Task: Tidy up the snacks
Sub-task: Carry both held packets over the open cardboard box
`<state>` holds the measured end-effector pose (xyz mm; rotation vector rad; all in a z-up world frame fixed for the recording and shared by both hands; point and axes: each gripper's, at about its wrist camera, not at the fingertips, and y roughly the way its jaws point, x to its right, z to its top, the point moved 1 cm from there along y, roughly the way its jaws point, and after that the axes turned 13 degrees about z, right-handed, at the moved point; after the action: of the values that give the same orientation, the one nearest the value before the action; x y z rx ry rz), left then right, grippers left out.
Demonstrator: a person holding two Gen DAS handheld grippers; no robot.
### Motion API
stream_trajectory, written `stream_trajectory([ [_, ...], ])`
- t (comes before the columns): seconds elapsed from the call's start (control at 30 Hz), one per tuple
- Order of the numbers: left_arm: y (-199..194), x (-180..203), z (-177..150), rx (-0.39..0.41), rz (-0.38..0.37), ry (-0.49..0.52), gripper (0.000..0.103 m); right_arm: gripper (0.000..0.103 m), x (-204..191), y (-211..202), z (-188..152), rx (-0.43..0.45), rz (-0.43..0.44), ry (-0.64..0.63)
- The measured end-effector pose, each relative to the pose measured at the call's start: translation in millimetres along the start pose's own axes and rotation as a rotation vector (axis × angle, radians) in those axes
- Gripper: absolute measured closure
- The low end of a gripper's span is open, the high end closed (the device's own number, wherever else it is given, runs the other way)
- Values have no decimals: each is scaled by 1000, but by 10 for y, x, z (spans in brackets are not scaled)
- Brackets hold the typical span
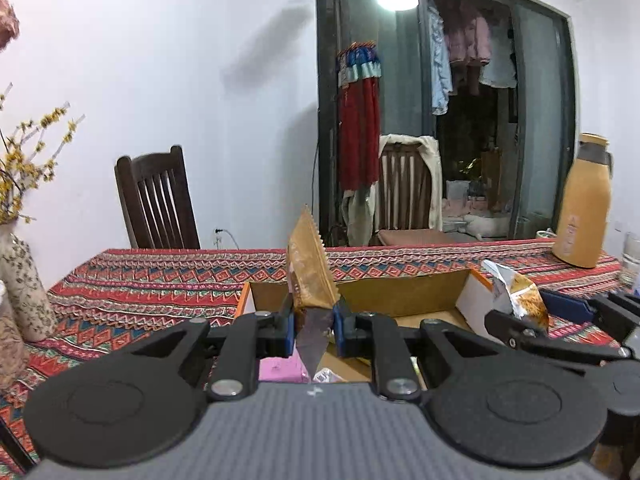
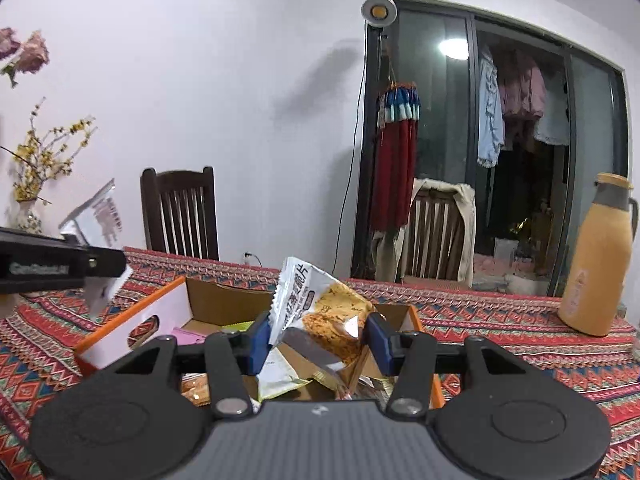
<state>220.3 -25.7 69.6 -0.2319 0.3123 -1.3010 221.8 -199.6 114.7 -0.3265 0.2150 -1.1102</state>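
My left gripper (image 1: 314, 326) is shut on a golden-brown snack packet (image 1: 310, 276) with a serrated edge, held upright above the open cardboard box (image 1: 400, 290). My right gripper (image 2: 318, 340) is shut on a white and orange cracker packet (image 2: 320, 308), held over the same orange-edged box (image 2: 132, 320). Each gripper shows in the other's view: the right one with its packet at the right (image 1: 520, 300), the left one with its packet seen from the back at the left (image 2: 96, 220). Inside the box lie a pink packet (image 1: 280, 368) and several other snacks (image 2: 196, 390).
The box stands on a table with a red patterned cloth (image 1: 160, 280). A tan thermos (image 2: 596, 256) stands at the right, a glass (image 1: 632, 256) beside it. Vases with flowers (image 1: 24, 280) stand at the left. Two wooden chairs (image 2: 180, 216) are behind the table.
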Motion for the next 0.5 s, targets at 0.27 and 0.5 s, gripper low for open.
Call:
stream_trajectory([
  [0.27, 484, 17, -200, -91, 41, 13, 85, 53, 88, 336, -225, -72, 5, 16],
  [0.5, 393, -9, -275, -95, 44, 6, 52, 38, 68, 317, -258, -72, -17, 27],
])
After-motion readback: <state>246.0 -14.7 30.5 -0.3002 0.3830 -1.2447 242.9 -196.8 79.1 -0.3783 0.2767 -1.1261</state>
